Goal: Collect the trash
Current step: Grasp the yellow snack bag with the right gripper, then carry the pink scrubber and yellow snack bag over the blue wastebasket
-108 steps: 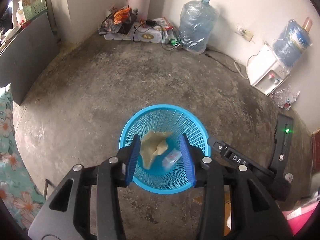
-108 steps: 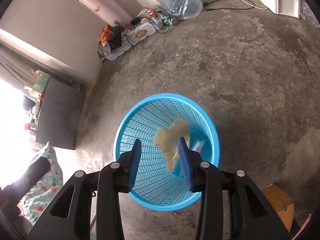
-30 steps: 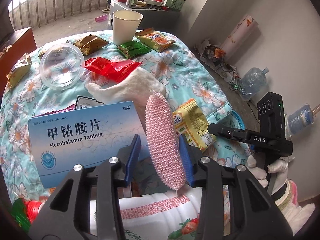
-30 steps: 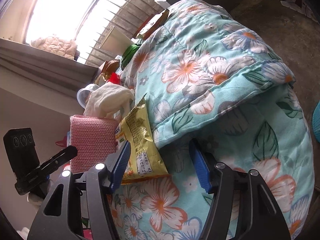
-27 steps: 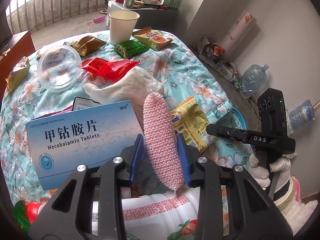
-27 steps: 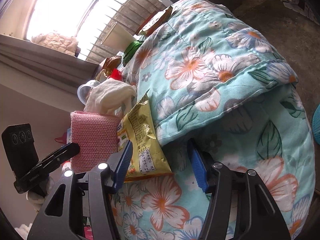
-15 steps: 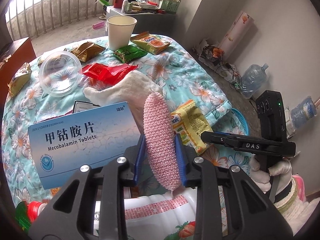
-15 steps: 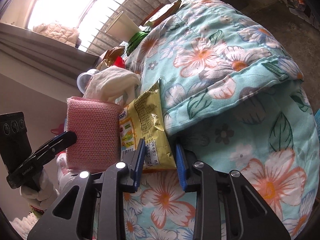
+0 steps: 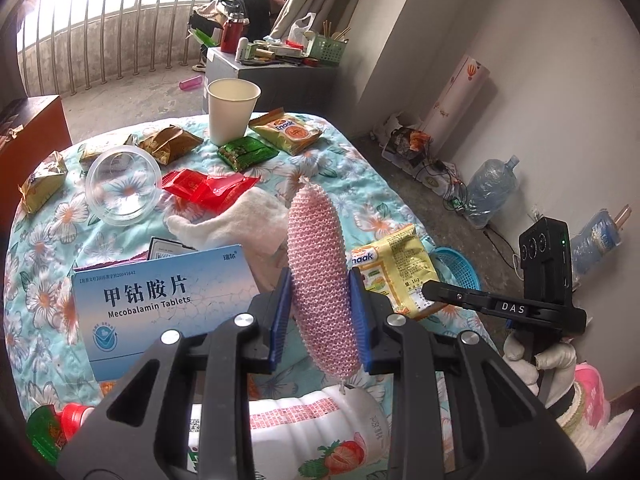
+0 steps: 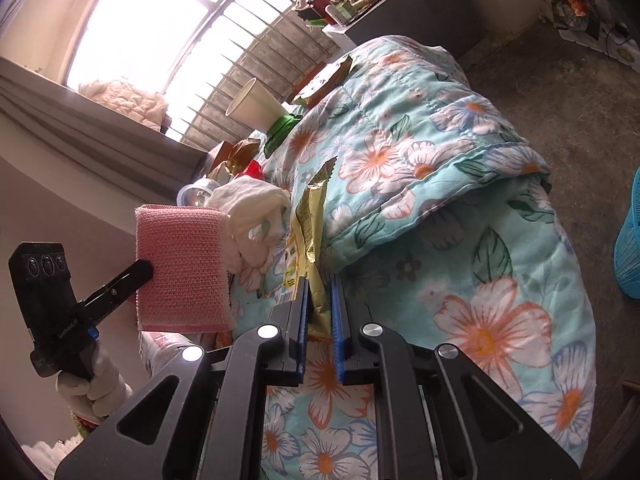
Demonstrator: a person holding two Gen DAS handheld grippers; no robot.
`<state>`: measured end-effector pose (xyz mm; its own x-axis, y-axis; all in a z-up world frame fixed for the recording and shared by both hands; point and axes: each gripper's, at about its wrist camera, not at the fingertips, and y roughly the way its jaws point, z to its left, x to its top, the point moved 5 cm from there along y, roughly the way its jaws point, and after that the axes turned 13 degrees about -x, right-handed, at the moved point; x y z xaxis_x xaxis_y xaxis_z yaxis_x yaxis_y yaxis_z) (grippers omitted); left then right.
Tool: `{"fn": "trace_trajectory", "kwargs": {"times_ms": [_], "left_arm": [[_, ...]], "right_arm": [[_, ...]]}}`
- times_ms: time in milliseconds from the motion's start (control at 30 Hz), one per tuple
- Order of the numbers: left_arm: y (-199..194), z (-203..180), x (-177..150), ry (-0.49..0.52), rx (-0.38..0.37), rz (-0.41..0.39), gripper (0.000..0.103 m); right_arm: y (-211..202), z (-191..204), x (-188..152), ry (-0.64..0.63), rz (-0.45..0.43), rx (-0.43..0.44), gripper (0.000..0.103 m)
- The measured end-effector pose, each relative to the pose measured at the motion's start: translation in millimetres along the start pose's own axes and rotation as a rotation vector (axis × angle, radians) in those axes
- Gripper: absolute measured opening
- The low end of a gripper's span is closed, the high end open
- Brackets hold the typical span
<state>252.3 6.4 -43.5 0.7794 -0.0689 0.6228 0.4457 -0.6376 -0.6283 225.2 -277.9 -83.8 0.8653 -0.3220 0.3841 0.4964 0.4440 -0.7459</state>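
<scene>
My left gripper (image 9: pixel 320 286) is shut on a pink knitted pad (image 9: pixel 318 264), held upright above the floral-covered table (image 9: pixel 36 240); the pad also shows in the right wrist view (image 10: pixel 180 268). My right gripper (image 10: pixel 319 284) is shut on the lower edge of a yellow snack packet (image 10: pixel 312 224), which stands lifted off the cloth; it also shows in the left wrist view (image 9: pixel 396 264). The blue mesh basket (image 9: pixel 456 264) stands on the floor beyond the table edge, and its rim shows in the right wrist view (image 10: pixel 630 240).
On the table lie a blue Mecobalamin box (image 9: pixel 160 300), a white cloth (image 9: pixel 240 224), a red wrapper (image 9: pixel 204 188), a clear lid (image 9: pixel 122 188), a paper cup (image 9: pixel 232 110), green (image 9: pixel 246 152) and gold (image 9: pixel 170 144) packets, and a white bottle (image 9: pixel 304 428).
Both grippers came from over the basket to the table. My left jaws closed on the pink pad. My right jaws closed on the yellow packet and raised it on edge.
</scene>
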Motion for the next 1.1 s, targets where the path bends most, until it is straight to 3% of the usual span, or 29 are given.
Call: {"fn": "trace_trajectory", "kwargs": {"times_ms": [600, 1100], "left_arm": [[-20, -39, 16, 0.064, -0.04, -0.094, 0.026], [-36, -101, 18, 0.144, -0.092, -0.133, 0.026]], "right_arm": [[-62, -18, -7, 0.09, -0.153, 0.052, 0.009], [-122, -35, -19, 0.109, -0.265, 0.072, 0.009]]}}
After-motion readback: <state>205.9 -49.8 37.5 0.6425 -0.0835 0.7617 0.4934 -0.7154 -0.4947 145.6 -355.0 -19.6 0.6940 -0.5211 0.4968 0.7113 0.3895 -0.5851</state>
